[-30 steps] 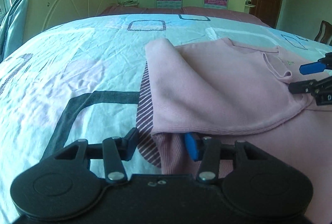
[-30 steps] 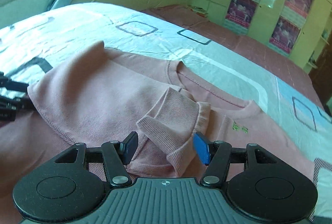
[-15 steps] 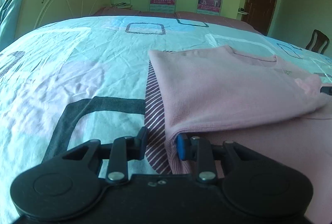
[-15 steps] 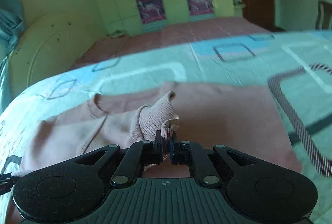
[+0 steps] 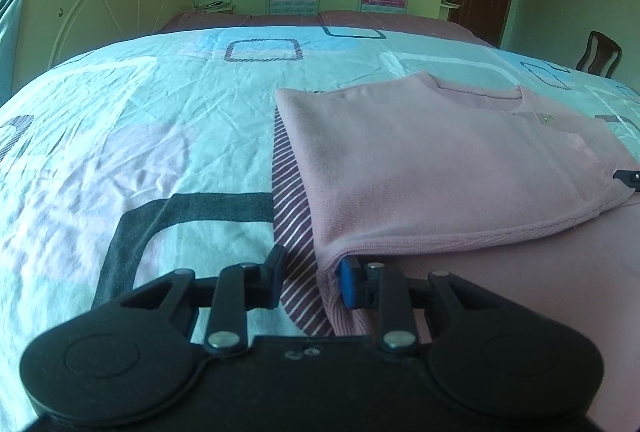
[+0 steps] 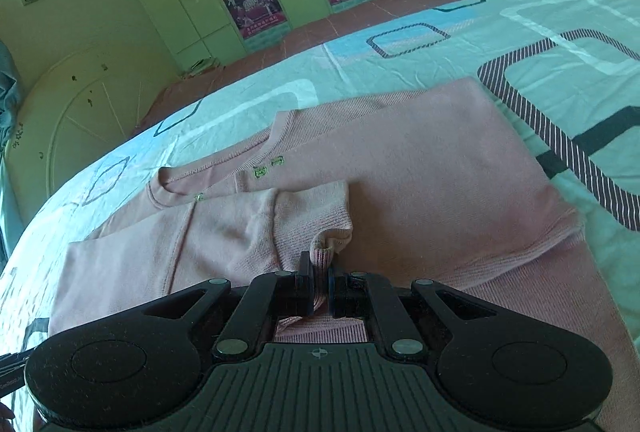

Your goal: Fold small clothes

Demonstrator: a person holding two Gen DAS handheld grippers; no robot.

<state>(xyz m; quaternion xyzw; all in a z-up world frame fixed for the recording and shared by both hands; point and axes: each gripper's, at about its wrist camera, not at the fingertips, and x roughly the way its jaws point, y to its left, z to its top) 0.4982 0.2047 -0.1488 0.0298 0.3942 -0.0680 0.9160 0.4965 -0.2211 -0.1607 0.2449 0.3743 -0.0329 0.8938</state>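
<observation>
Sweater (image 5: 440, 160) lies part-folded on the bed (image 5: 140, 120), both claws at its near edge.
Right claw (image 6: 319, 286) is clenched on the ribbed cuff (image 6: 326, 236) of the sleeve laid across the chest. Left claw (image 5: 308, 280) straddles the sweater's left folded edge, jaws apart, blue pad under the fold; grip unclear.

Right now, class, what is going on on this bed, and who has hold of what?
A person with a gripper in each hand is folding a pink sweater on a patterned bedsheet. The right gripper is shut on the ribbed sleeve cuff, which lies across the sweater's front. The left gripper sits at the sweater's folded corner with its jaws apart, the fabric edge between them. One side is already folded over.
</observation>
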